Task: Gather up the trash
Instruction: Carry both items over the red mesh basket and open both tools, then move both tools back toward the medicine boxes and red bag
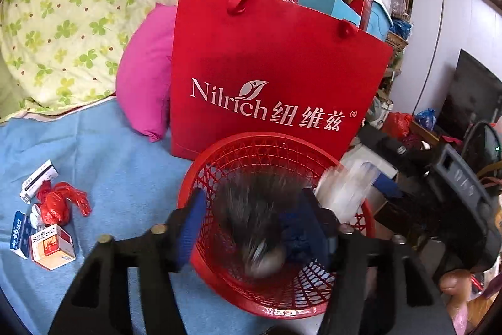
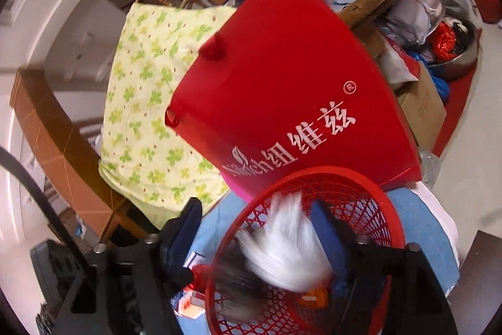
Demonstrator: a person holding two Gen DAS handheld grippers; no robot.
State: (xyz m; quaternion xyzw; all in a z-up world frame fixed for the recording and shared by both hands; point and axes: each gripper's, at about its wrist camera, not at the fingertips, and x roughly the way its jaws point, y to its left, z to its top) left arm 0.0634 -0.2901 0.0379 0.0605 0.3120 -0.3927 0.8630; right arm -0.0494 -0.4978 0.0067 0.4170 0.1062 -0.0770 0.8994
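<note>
1. The left gripper (image 1: 251, 225) is hanging open over the round red plastic mesh basket (image 1: 313, 300); a blurry dark thing (image 1: 251, 228) is between its fingers, not squeezed.
2. The right gripper (image 2: 260, 240) is open too; a blurry white plastic bag (image 2: 282, 247) is sitting loose between its fingers, above the basket.

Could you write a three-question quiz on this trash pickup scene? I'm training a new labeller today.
1. True or false: the red basket stands in front of the red paper bag.
2. What lies left of the basket on the blue sheet? A) small boxes and a red plastic bag B) a pair of shoes C) a stack of plates
3. Fill in: the blurred white item between the right gripper fingers is over the ____.

Key: 1 true; 2 A; 3 basket.
</note>
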